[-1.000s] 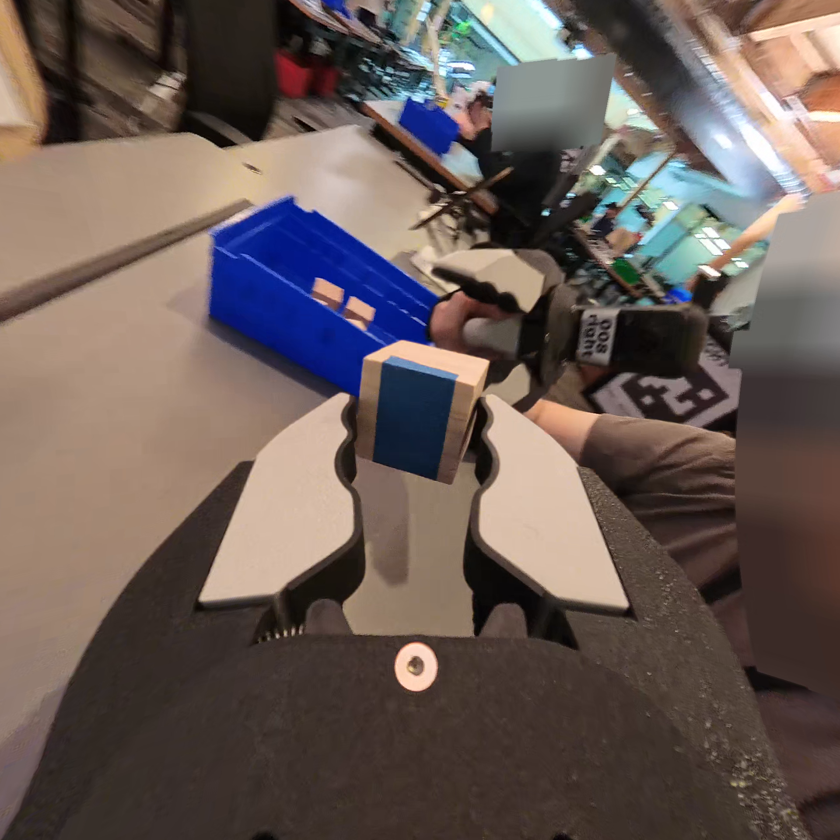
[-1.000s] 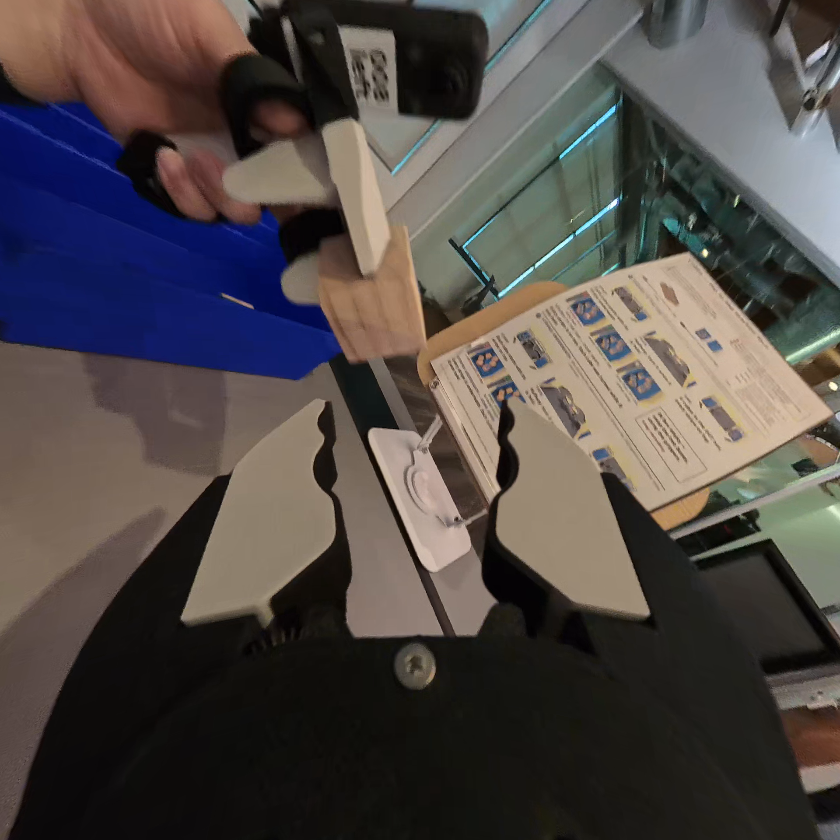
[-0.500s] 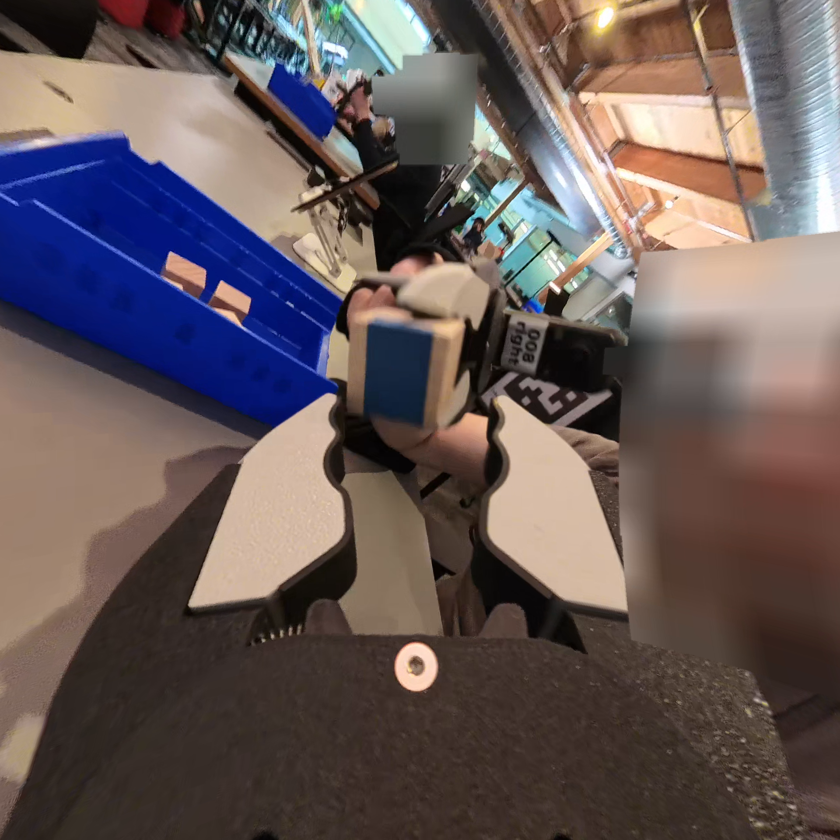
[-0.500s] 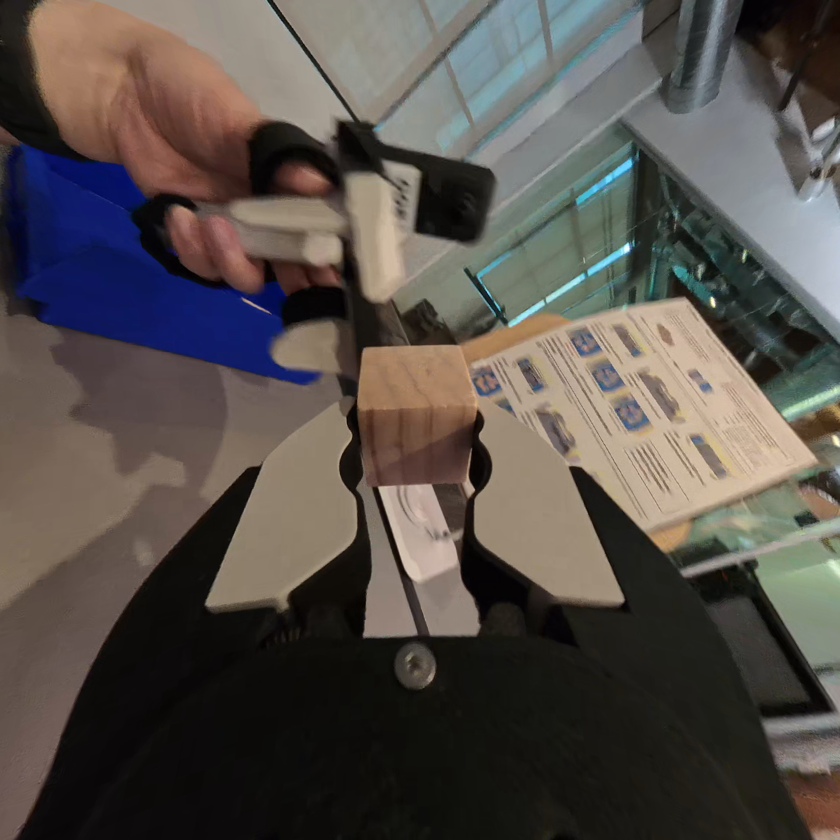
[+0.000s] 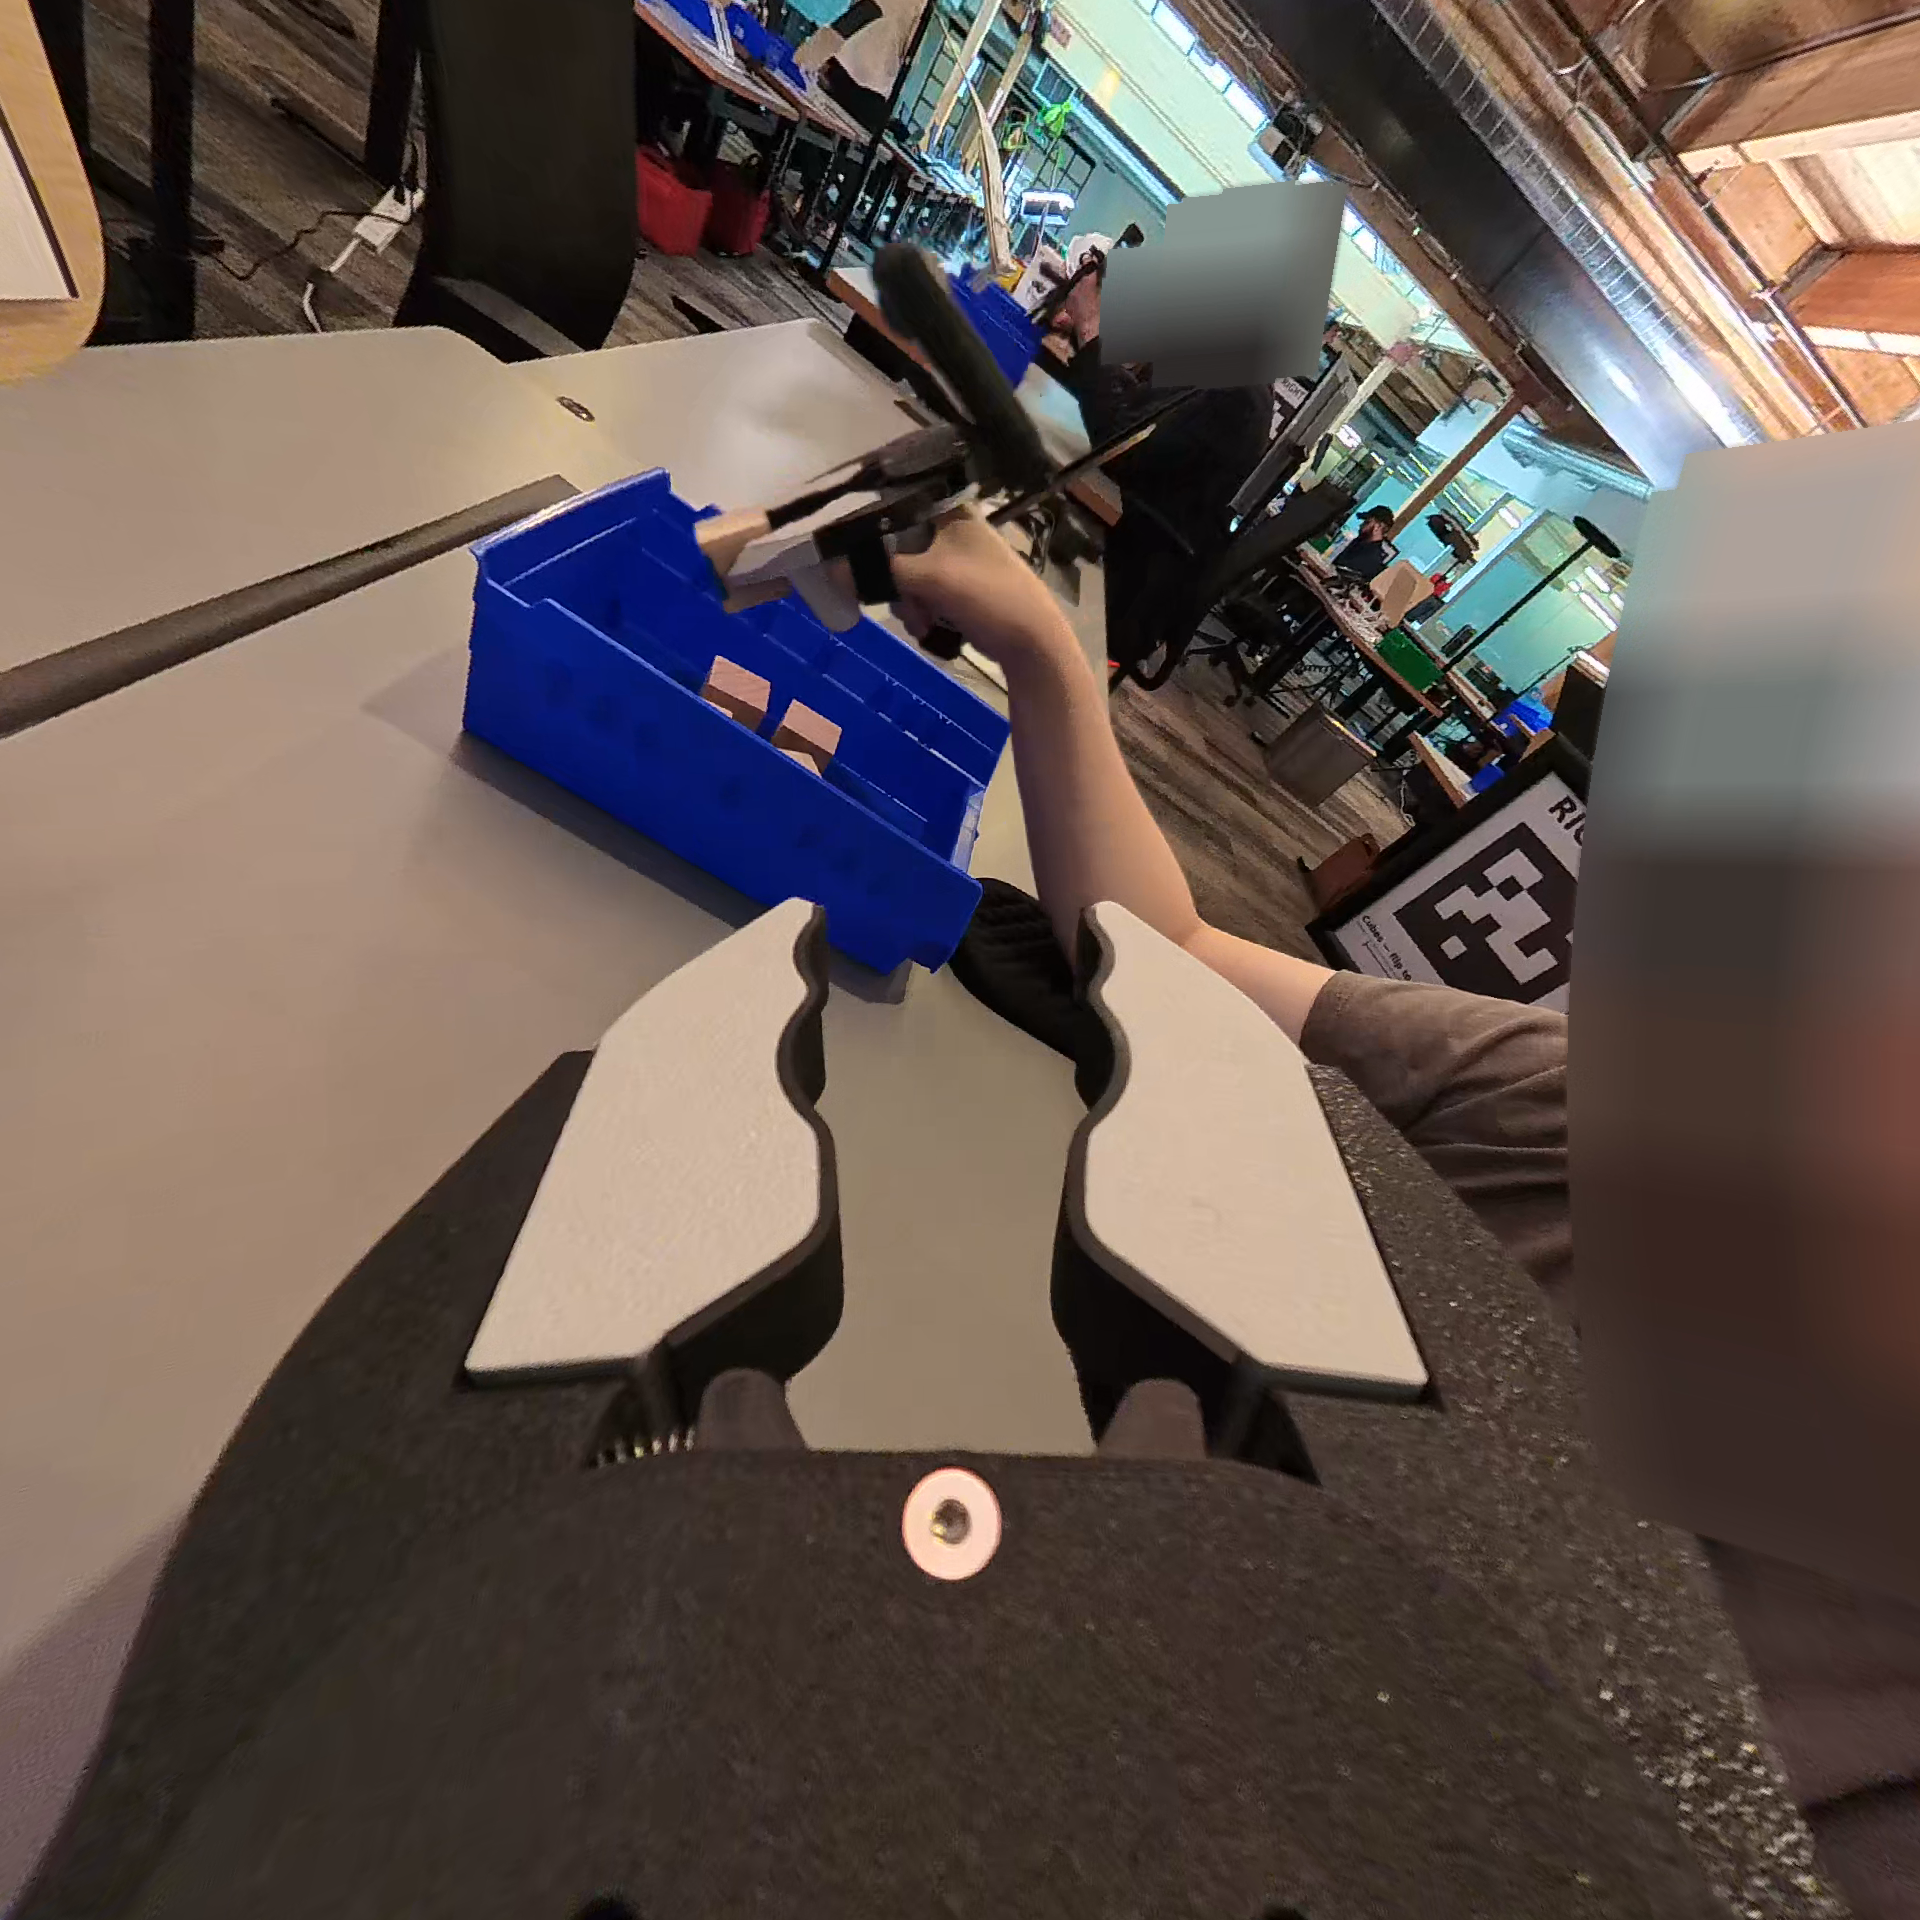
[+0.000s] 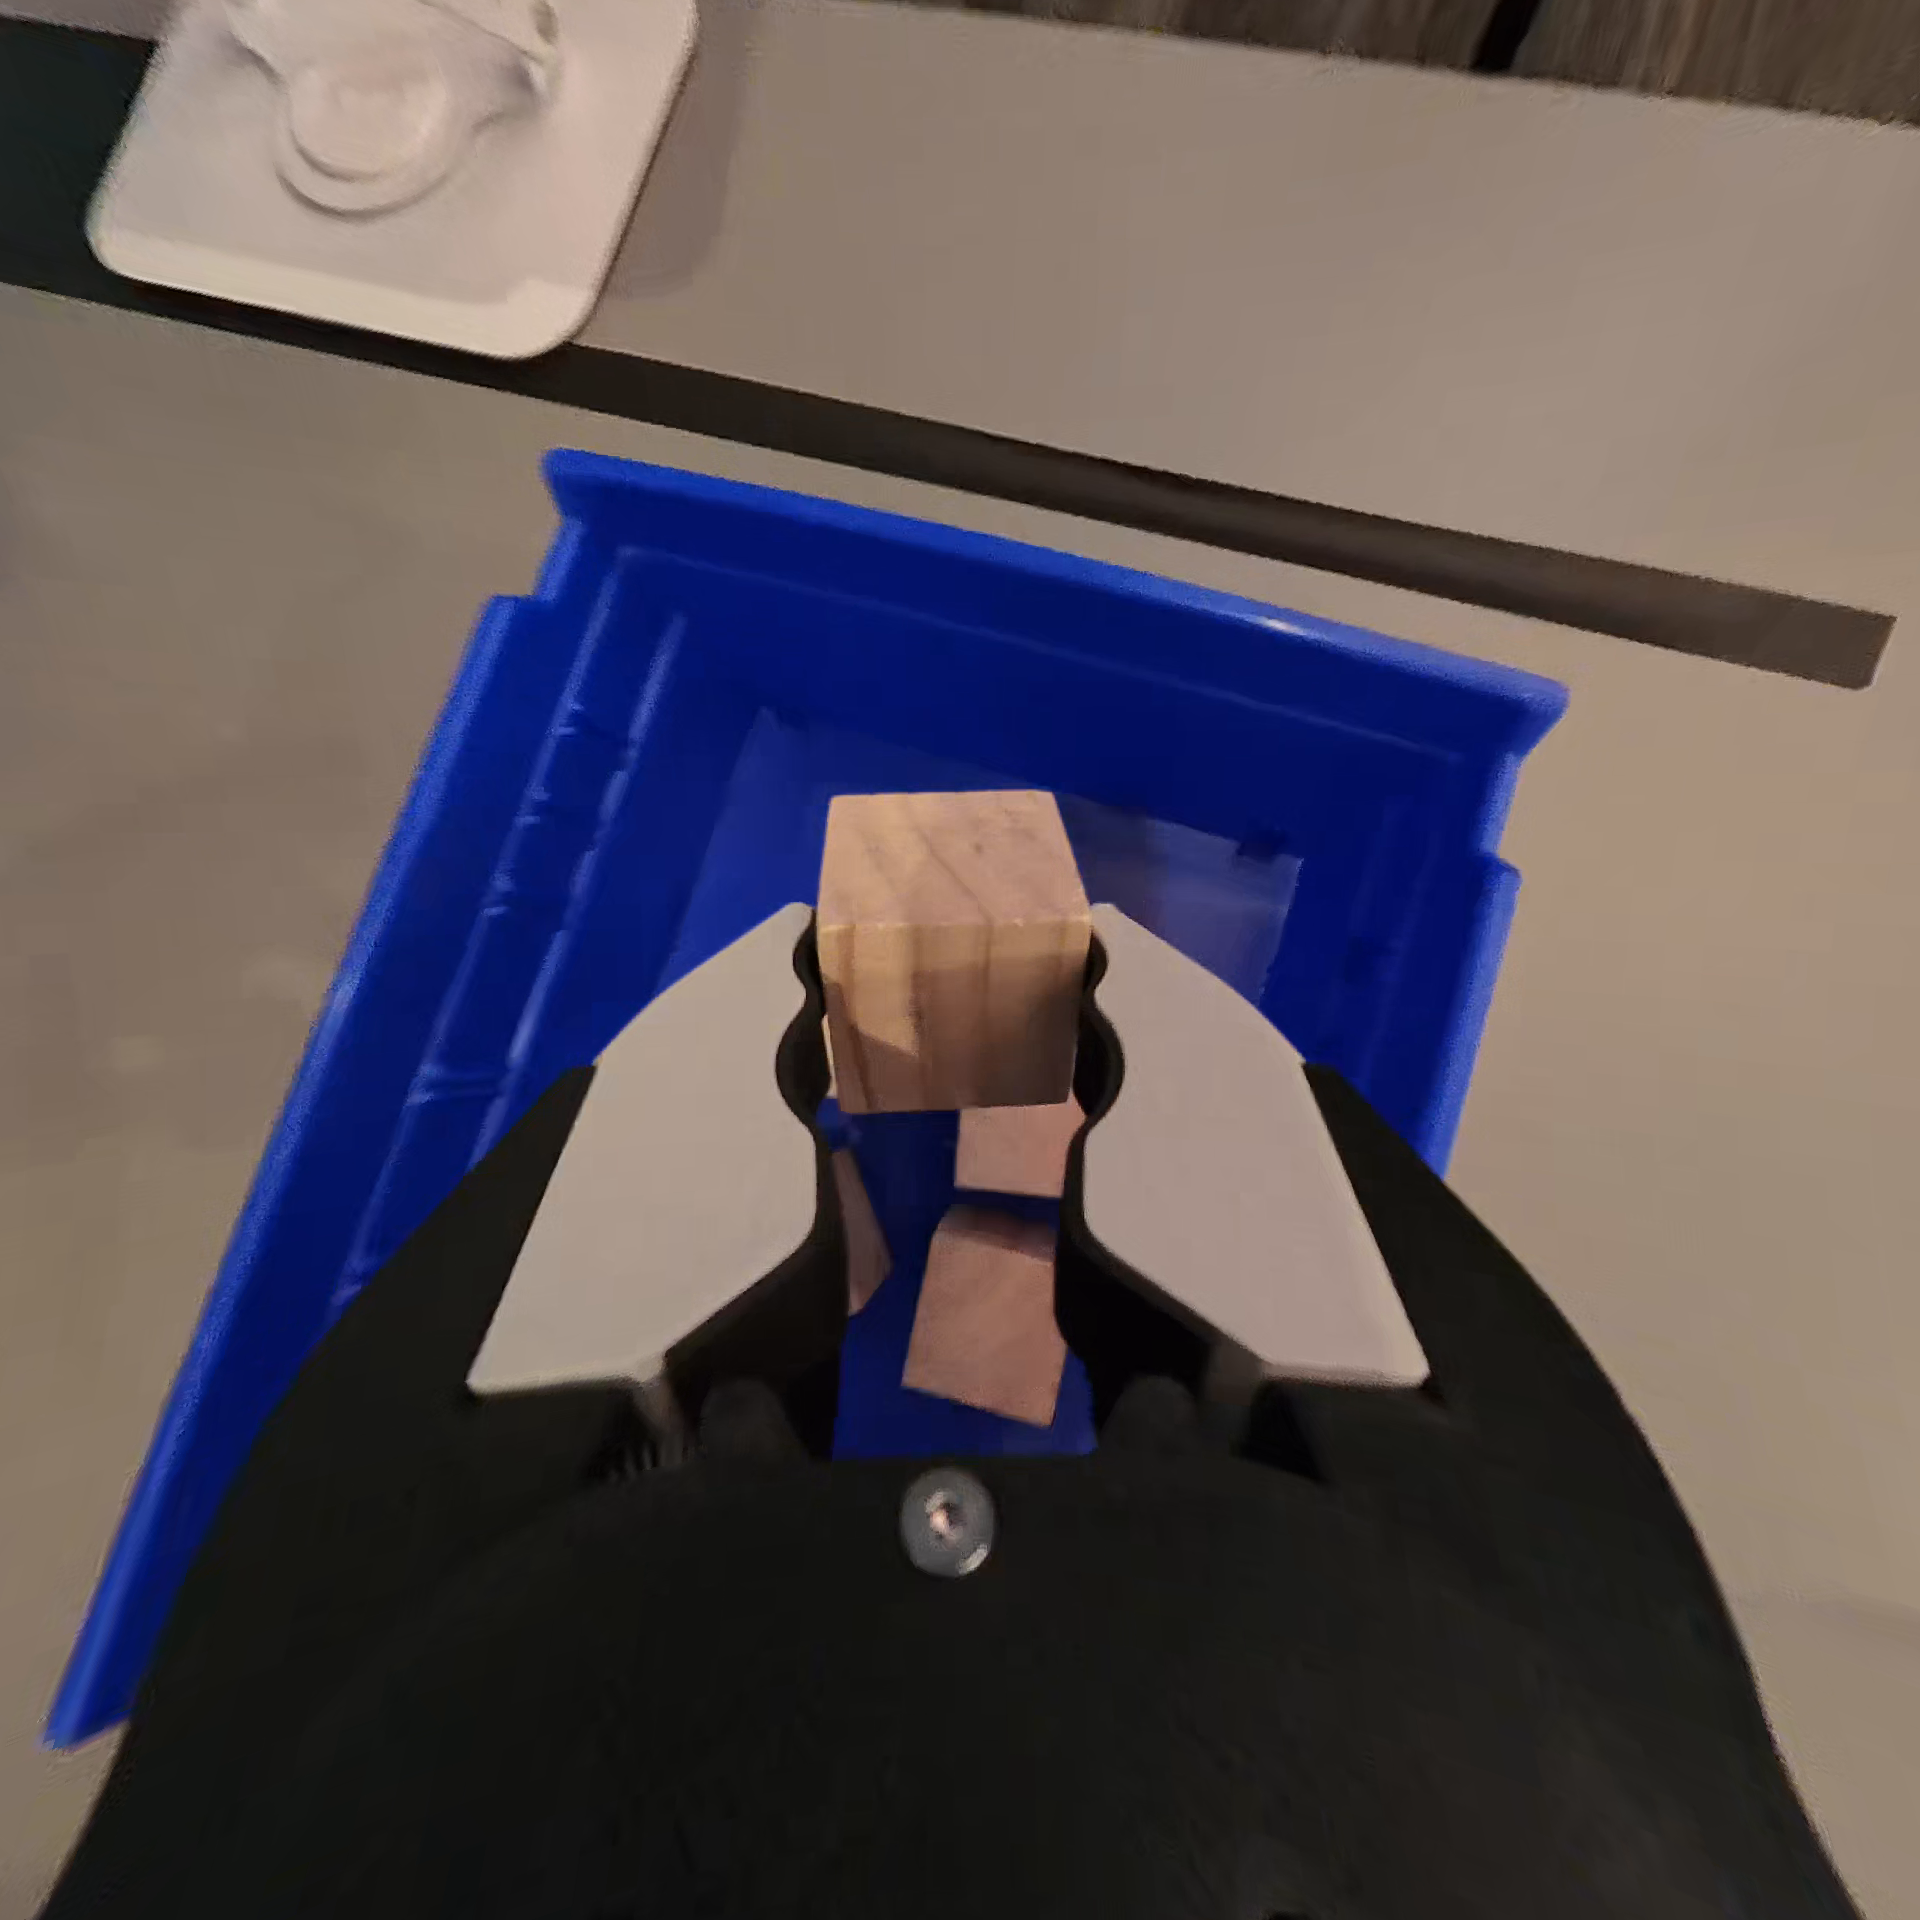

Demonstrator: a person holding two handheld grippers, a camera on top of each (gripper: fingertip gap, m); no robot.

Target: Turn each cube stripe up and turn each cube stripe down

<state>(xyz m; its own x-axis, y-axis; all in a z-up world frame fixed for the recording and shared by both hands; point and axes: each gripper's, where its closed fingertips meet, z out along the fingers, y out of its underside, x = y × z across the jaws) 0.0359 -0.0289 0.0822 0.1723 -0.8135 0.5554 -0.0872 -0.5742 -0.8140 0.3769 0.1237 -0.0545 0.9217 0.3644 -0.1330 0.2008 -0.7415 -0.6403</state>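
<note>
The right hand-held gripper [image 6: 951,914] is clamped on a wooden cube [image 6: 951,961], one finger on each side of it, and holds it above the blue bin [image 6: 1039,623]. The faces of this cube that show are plain wood; the stripe is not visible from here. The cube is in the air over the far end of the bin, not touching its floor.

Inside the bin, closer to the camera, more wooden cubes [image 6: 987,1309] lie on the blue floor — two can be seen clearly between the fingers, and a part of another one at the left. In the left wrist view two cubes [image 5: 774,712] stand just beside each other in the middle of the bin, plain wood on top.

The left hand-held gripper [image 5: 951,935] is released, its fingers spread with nothing between them, and it is over the grey desk [image 5: 260,935] near the closer end of the bin.

A white square holder [image 6: 384,156] with a clear part on it lies on the desk beyond the bin, well apart from it.
</note>
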